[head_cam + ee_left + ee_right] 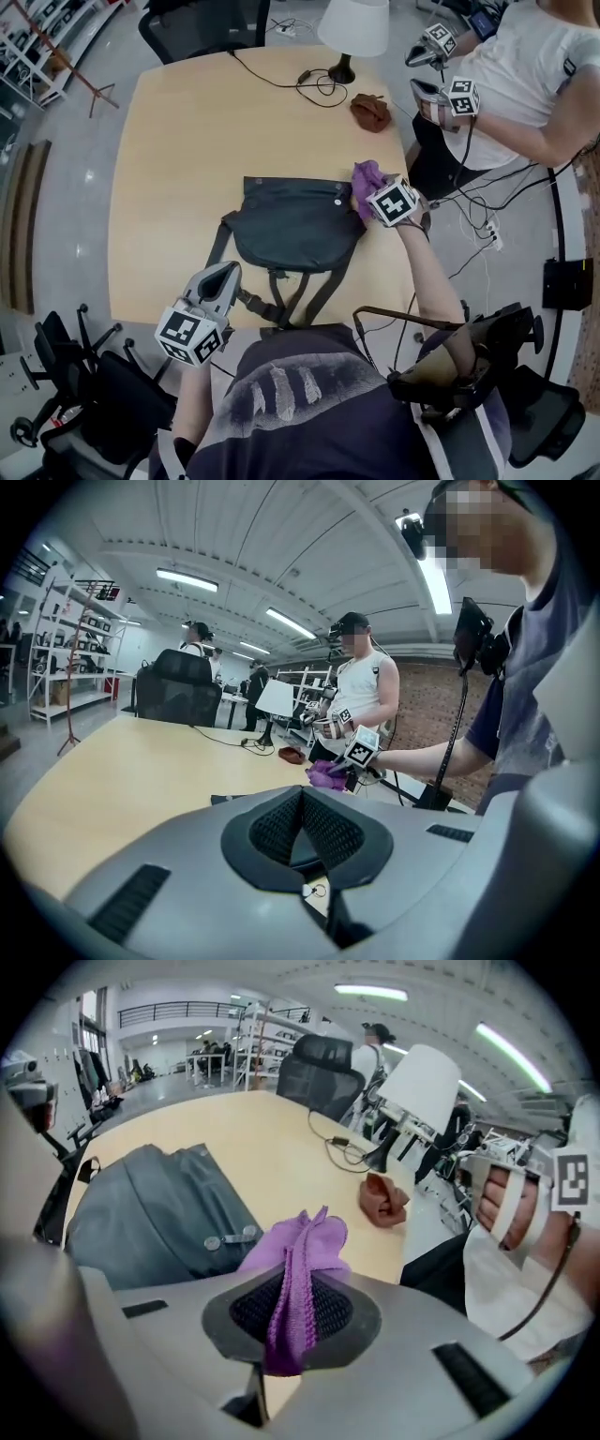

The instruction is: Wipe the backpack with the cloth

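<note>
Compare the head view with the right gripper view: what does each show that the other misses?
Only the head view: the marker cube on the right gripper, and a black box on the floor. Only the right gripper view: the purple cloth pinched between that gripper's jaws, and distant shelving. Both: the backpack, the purple cloth, the brown cloth and the lamp.
</note>
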`<action>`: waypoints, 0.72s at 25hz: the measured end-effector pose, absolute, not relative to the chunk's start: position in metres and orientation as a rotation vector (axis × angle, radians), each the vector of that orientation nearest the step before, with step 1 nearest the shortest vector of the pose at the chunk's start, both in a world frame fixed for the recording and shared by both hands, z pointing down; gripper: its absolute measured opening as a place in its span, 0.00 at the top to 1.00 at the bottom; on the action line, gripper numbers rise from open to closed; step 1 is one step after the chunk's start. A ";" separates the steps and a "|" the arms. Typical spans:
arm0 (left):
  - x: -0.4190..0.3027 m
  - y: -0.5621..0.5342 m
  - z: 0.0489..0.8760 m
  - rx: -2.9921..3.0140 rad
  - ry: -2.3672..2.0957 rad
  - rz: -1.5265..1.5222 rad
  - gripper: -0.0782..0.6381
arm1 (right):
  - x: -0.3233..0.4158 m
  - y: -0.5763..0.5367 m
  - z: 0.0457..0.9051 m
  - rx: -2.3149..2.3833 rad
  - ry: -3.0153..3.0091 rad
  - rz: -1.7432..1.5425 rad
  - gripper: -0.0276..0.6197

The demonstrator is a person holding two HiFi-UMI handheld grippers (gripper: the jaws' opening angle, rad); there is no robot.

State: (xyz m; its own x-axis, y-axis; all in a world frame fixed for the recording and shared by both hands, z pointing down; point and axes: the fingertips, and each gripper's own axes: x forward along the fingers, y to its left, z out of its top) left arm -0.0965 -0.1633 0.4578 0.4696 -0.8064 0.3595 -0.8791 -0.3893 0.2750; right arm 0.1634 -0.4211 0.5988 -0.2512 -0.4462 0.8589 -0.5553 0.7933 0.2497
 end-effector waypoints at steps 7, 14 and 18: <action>-0.097 -0.169 0.460 2.255 -1.444 0.238 0.88 | 0.119 -0.433 0.604 0.786 -1.942 0.112 0.91; -0.130 -0.173 0.465 2.261 -1.421 0.213 0.88 | 0.047 -0.402 0.663 0.630 -1.913 0.277 0.91; -0.154 -0.173 0.471 2.298 -1.365 0.209 0.88 | 0.013 -0.386 0.674 0.586 -1.901 0.410 0.91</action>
